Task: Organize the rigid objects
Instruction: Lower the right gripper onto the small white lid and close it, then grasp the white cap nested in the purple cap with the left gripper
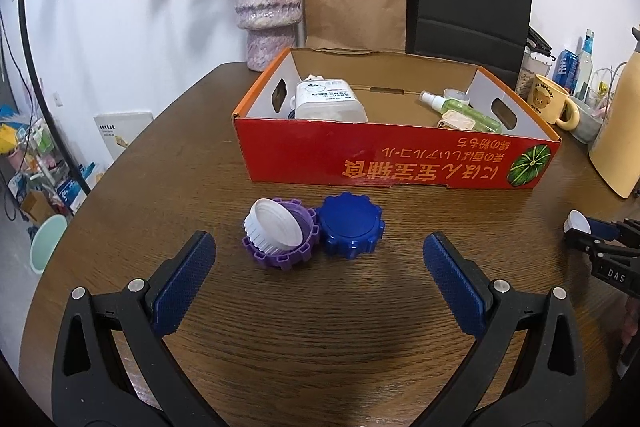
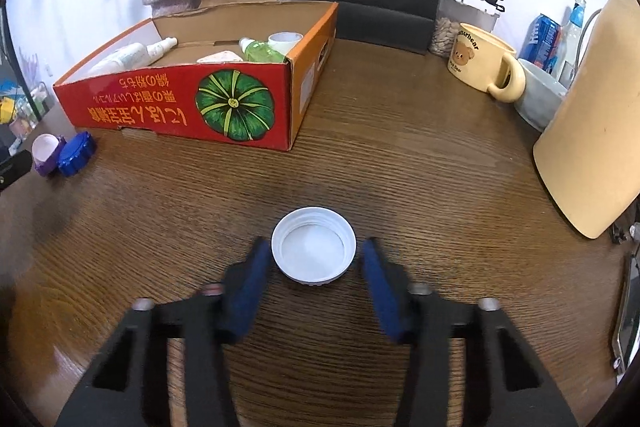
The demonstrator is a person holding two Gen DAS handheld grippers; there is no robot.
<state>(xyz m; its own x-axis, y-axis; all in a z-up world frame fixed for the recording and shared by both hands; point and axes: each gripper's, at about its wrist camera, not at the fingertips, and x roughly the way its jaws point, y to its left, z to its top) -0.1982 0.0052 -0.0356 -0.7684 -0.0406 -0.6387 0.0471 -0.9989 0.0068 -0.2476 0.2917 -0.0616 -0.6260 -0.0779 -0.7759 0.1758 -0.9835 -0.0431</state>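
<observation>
So on the left side of the tabletop [image 1: 304, 347] our left gripper [image 1: 320, 267] sits with jaws wide open and nothing between them, lined up on the purple cap [image 1: 280, 255] with a white lid [image 1: 276, 227] tilted inside it, touching the blue cap [image 1: 351, 229]. We'd guess they're clustered there waiting for the box. Behind them, the red pumpkin box [image 2: 176, 107] already holds a white bottle [image 1: 328, 101], green spray bottles [image 1: 460, 109] and a beige clip-looking thing [image 1: 456, 121]. Over right, our right gripper [image 2: 314, 263] brackets another white lid [image 2: 313, 251] lying open side up, jaws narrowed around it with a sliver of gap showing, so not clamped yet.
</observation>
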